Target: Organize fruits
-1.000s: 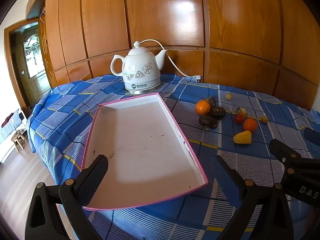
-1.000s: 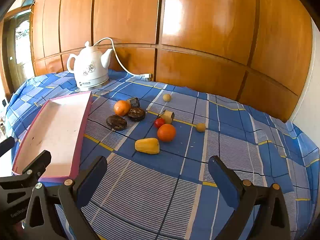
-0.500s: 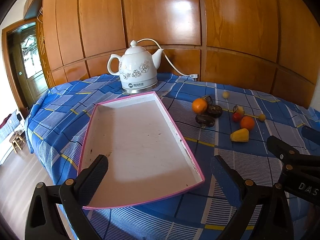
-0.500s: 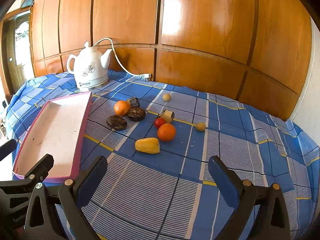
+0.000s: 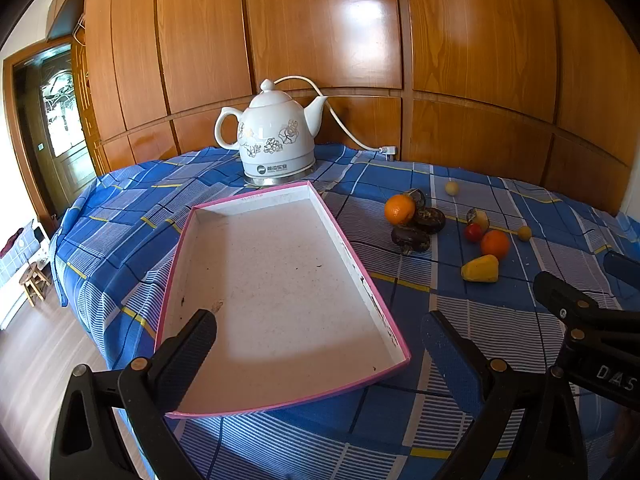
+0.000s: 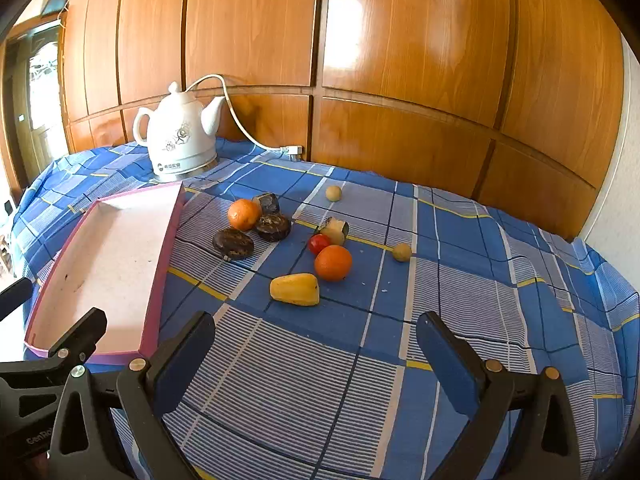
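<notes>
Right wrist view: right gripper (image 6: pixel 316 364) wide apart and empty, aimed at loose fruit, yellow fruit (image 6: pixel 295 289) nearest.
Left gripper (image 5: pixel 318 354) likewise wide, over the empty pink tray (image 5: pixel 362 272), probably the destination.

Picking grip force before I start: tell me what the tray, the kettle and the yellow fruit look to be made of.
Tray: likely cardboard, matte white inside, pink edges, speckled and scuffed.
Kettle: seemingly glazed ceramic, glossy white with floral print, on a metal-looking base.
Yellow fruit: smooth, slightly waxy skin; real or plastic cannot be told.
</notes>
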A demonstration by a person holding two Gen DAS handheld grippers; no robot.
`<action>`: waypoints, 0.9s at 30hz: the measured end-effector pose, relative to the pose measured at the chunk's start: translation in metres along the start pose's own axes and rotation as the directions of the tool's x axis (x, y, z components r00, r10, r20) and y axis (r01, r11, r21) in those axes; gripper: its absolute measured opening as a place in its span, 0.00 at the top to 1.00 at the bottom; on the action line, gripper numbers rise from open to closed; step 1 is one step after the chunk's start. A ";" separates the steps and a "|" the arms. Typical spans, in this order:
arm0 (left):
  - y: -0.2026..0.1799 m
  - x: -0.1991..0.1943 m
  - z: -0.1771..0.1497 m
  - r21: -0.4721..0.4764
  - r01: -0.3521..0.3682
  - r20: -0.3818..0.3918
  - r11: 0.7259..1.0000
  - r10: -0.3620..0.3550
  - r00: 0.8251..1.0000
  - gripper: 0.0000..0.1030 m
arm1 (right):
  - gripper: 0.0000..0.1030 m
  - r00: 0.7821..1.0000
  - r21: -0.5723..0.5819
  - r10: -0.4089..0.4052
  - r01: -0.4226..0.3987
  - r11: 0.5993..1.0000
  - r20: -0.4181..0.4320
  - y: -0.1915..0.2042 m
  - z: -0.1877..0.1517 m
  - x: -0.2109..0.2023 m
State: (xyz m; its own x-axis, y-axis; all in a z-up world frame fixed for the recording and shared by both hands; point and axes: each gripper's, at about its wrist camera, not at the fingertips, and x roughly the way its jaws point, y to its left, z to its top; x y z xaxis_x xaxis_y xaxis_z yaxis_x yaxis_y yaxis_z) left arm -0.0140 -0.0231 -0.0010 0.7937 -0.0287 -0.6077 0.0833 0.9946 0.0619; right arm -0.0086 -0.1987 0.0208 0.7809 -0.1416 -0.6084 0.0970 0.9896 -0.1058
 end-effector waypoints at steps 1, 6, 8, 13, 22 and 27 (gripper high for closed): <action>0.000 0.000 0.000 0.000 0.000 0.000 1.000 0.000 1.000 0.00 | 0.01 1.000 0.001 0.000 0.000 1.000 -0.001 0.000 0.000 0.000; 0.001 0.000 -0.001 0.000 0.000 -0.001 1.000 0.000 1.000 0.00 | 0.01 1.000 0.002 -0.003 0.003 1.000 -0.001 -0.001 -0.002 0.001; 0.002 0.000 -0.001 -0.001 0.001 -0.001 1.000 -0.001 1.000 0.00 | 0.01 1.000 0.003 -0.003 0.003 1.000 -0.002 -0.001 -0.002 0.001; 0.004 0.000 -0.001 -0.006 0.004 -0.004 1.000 -0.004 1.000 0.00 | 0.01 1.000 0.002 -0.007 0.007 1.000 -0.002 -0.001 -0.001 0.001; 0.006 -0.002 0.001 -0.021 0.008 0.002 1.000 -0.008 1.000 0.00 | 0.01 1.000 0.011 -0.026 0.026 1.000 0.013 -0.005 0.005 -0.003; 0.003 -0.001 0.002 -0.013 0.009 -0.005 1.000 -0.009 1.000 0.00 | 0.01 1.000 0.015 -0.027 0.027 1.000 0.011 -0.008 0.004 -0.002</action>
State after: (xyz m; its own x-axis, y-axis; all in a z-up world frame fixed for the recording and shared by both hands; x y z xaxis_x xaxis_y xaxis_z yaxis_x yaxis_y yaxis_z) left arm -0.0132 -0.0204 0.0013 0.7899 -0.0369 -0.6122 0.0824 0.9955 0.0463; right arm -0.0080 -0.2060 0.0259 0.7849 -0.1683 -0.5963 0.1273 0.9857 -0.1106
